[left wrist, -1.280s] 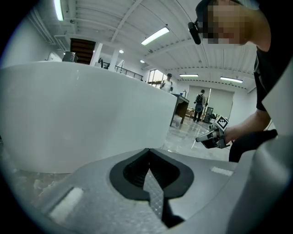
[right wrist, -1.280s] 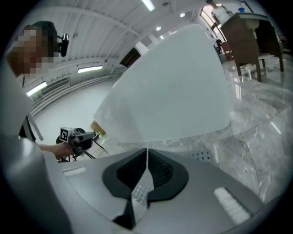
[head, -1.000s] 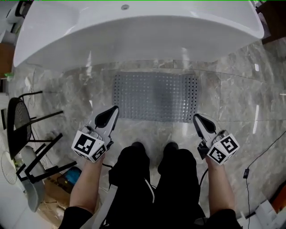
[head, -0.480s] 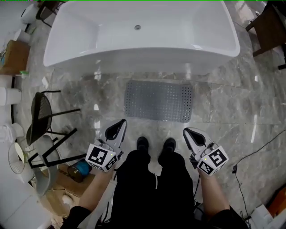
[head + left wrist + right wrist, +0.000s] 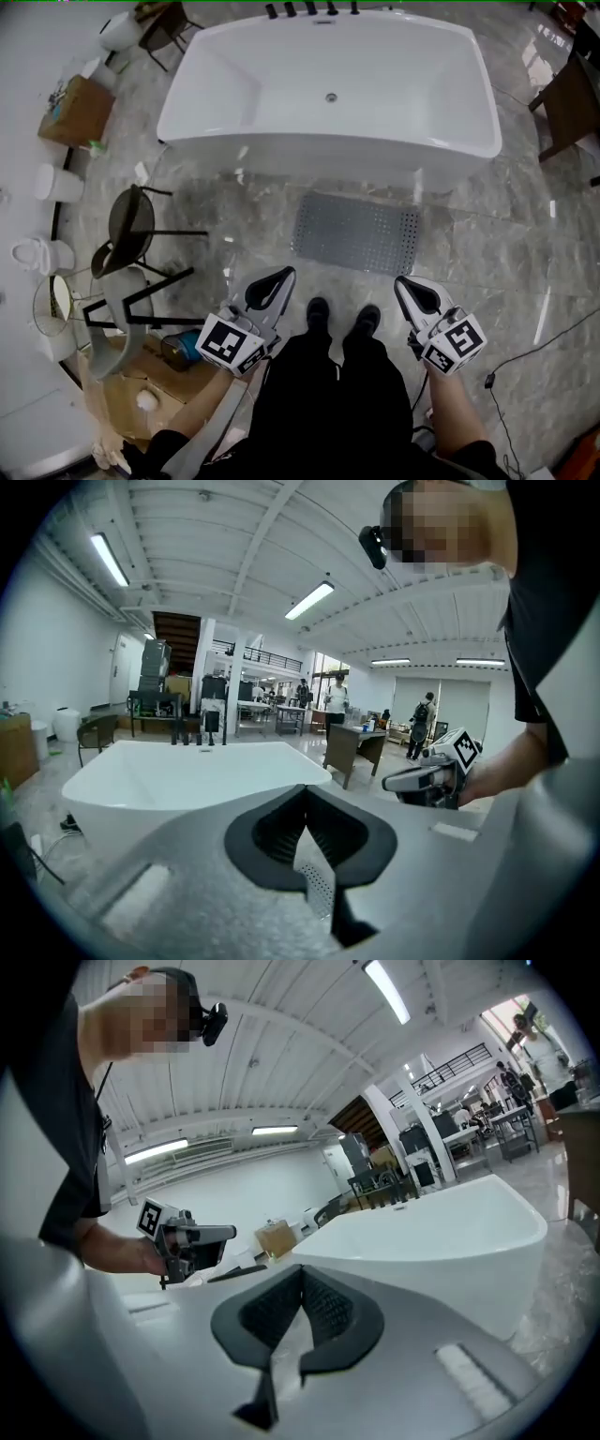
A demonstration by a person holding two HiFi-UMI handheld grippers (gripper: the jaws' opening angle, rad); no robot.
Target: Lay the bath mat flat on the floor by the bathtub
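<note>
The grey perforated bath mat (image 5: 356, 232) lies flat on the marble floor, right in front of the white bathtub (image 5: 328, 84). Nothing touches it. My left gripper (image 5: 281, 274) is held up at the lower left of the head view, well short of the mat, jaws shut and empty. My right gripper (image 5: 401, 281) is held up at the lower right, also shut on nothing. In the left gripper view the closed jaws (image 5: 305, 794) point over the bathtub (image 5: 187, 771), and a strip of mat (image 5: 317, 878) shows below them. The right gripper view shows closed jaws (image 5: 300, 1274) and the bathtub (image 5: 441, 1232).
The person's black shoes (image 5: 319, 309) stand just short of the mat's near edge. Black chairs (image 5: 131, 220) and clutter stand at the left, with a cardboard box (image 5: 80, 105) further back. A dark wooden table (image 5: 572, 98) is at the right and a cable (image 5: 511, 361) runs over the floor.
Both grippers and the head camera have risen, so the mat and tub look smaller and farther. The mat has stayed flat in place.
</note>
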